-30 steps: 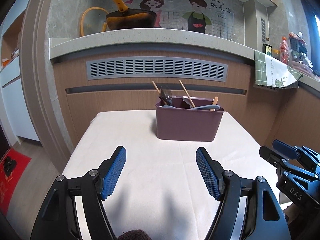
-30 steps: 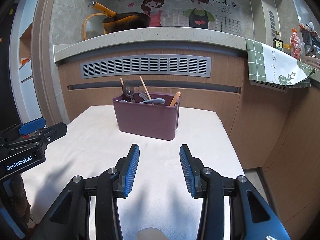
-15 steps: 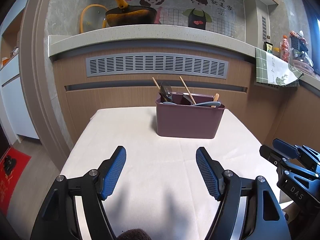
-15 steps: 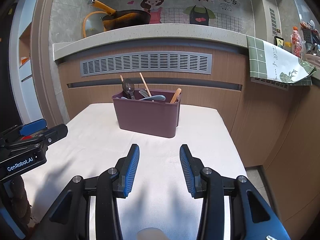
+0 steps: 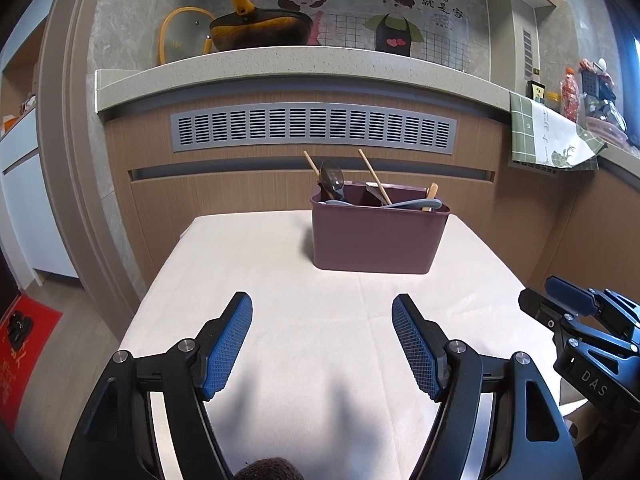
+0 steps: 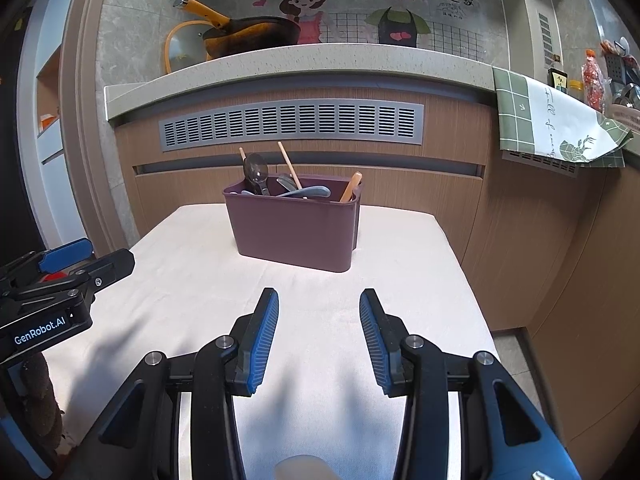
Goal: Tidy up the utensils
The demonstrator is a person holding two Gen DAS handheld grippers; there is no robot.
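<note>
A dark purple utensil bin (image 5: 378, 236) (image 6: 294, 230) stands near the far edge of the cream-covered table (image 5: 304, 320) (image 6: 200, 272). Out of it stick wooden chopsticks (image 5: 374, 176) (image 6: 289, 164), a metal spoon (image 5: 332, 174) (image 6: 256, 170), a pale blue spoon (image 5: 416, 203) (image 6: 310, 191) and a wooden handle (image 5: 431, 192) (image 6: 352, 186). My left gripper (image 5: 322, 308) hovers open over the near table, nothing between its blue pads. My right gripper (image 6: 319, 304) is open and empty too, beside it; it shows at the right edge of the left wrist view (image 5: 560, 296).
Behind the table runs a wood-panelled counter front with a grey vent grille (image 5: 312, 130). On the counter sit a yellow-handled pan (image 5: 256, 32) and a glass lid (image 5: 184, 36). A green checked towel (image 6: 552, 120) hangs at right. A red mat (image 5: 24, 344) lies on the floor at left.
The view of the bin and counter has shifted slightly downward in both wrist views; the grippers stay open and nothing on the table moved.
</note>
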